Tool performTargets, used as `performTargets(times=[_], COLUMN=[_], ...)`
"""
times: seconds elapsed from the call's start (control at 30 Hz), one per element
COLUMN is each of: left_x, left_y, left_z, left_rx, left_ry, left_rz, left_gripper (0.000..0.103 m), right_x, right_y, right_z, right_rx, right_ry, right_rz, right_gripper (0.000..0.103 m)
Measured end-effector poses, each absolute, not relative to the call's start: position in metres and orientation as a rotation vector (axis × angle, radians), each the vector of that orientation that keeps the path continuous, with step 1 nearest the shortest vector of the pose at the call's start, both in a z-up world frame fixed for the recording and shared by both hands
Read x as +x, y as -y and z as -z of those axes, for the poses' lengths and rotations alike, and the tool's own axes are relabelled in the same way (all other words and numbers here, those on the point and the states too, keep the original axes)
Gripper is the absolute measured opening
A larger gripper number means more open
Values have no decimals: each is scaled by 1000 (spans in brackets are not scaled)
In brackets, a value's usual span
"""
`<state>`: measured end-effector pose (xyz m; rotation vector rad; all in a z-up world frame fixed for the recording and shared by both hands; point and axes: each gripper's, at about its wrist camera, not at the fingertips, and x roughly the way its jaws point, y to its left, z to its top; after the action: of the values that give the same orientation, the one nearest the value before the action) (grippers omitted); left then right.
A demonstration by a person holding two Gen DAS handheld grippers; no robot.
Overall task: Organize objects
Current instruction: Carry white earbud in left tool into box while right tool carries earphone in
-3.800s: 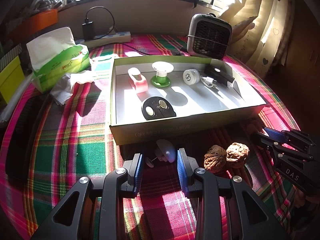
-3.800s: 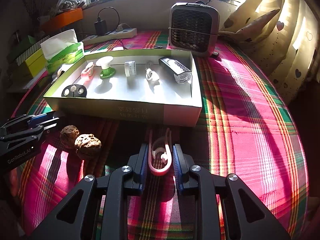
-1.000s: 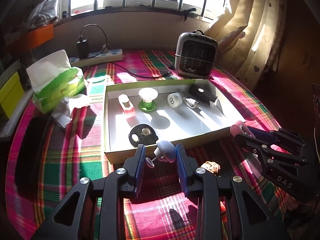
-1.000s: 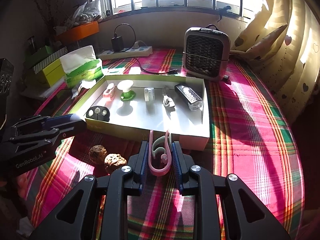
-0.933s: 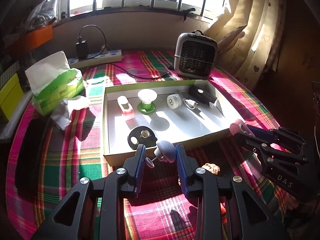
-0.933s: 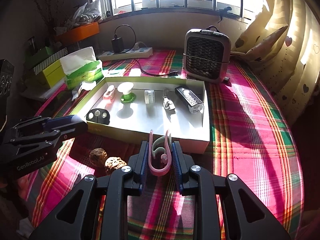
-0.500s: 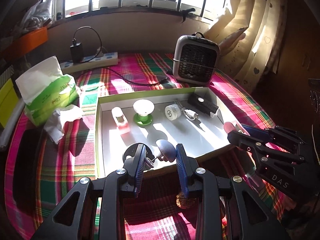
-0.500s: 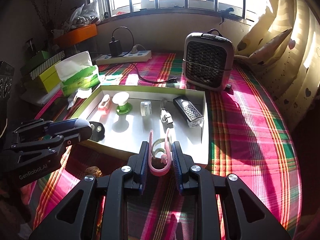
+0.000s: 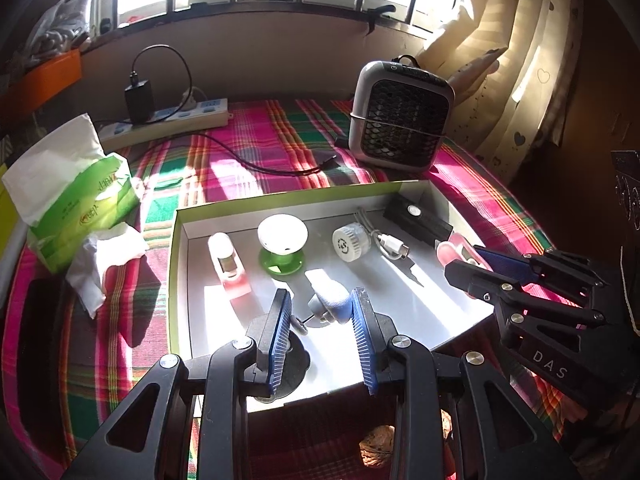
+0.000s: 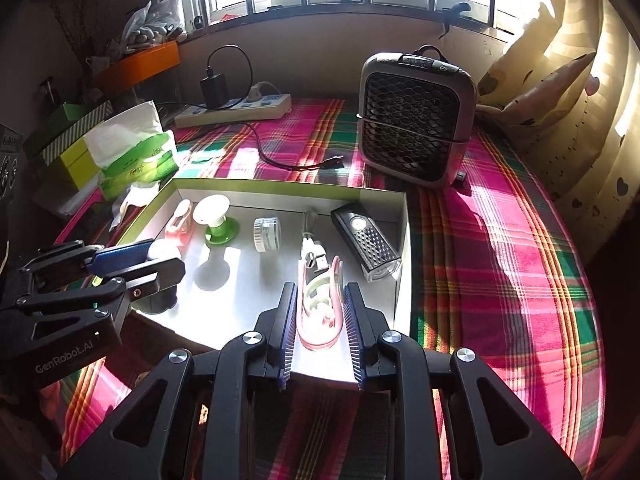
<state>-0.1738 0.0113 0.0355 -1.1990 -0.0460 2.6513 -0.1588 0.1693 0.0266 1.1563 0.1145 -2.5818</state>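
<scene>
From my left wrist view I can see what the other view hides: two walnuts [image 9: 377, 451] on the plaid cloth [image 9: 256, 140] right under my left fingers, outside the near wall of the shallow box [image 9: 174, 276], and a black round piece [image 9: 292, 360] on the box floor, partly behind my left pad. My left gripper [image 9: 322, 322] is clamped on a small grey-blue knob [image 9: 330, 304] with a thin pin sticking out toward the left pad; it hangs over the white floor of the box, near its front edge. From my right wrist view I get the clear look at the other piece: my right gripper [image 10: 320, 330] is squeezed tight on a pink U-shaped clip [image 10: 318, 312] with a pale inner loop, its closed bend back between my pads and its two arms pointing ahead, also over the box floor just inside the near wall. Straight ahead of those arms lie a white cable plug [image 10: 312, 258] and, slightly right, a black flashlight [image 10: 366, 240] with a perforated top against the box's right wall. Further ahead and left of my fingers stand a white ribbed cap [image 10: 267, 234], a white-topped green stand [image 10: 216, 220] and a pink stapler-like thing [image 10: 178, 220]. Beyond the box sits a grey fan heater [image 10: 414, 120], with a power strip [image 10: 234, 110] and a tissue pack [image 10: 132, 152] off to the left.
</scene>
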Motion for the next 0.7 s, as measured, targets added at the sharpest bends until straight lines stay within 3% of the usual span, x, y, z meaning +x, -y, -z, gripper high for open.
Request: performTargets(times=[0.7], left_x=[-209], left_y=[-16], left_z=[-15], left_rx=[-1280], left_ry=[25], left_rz=[-2634], left_gripper=[28], right_x=[-185], right_y=[-164], right_z=[-2], right_rx=[1261], right_ry=[-162], right_rz=[2544], right_gripper=[24])
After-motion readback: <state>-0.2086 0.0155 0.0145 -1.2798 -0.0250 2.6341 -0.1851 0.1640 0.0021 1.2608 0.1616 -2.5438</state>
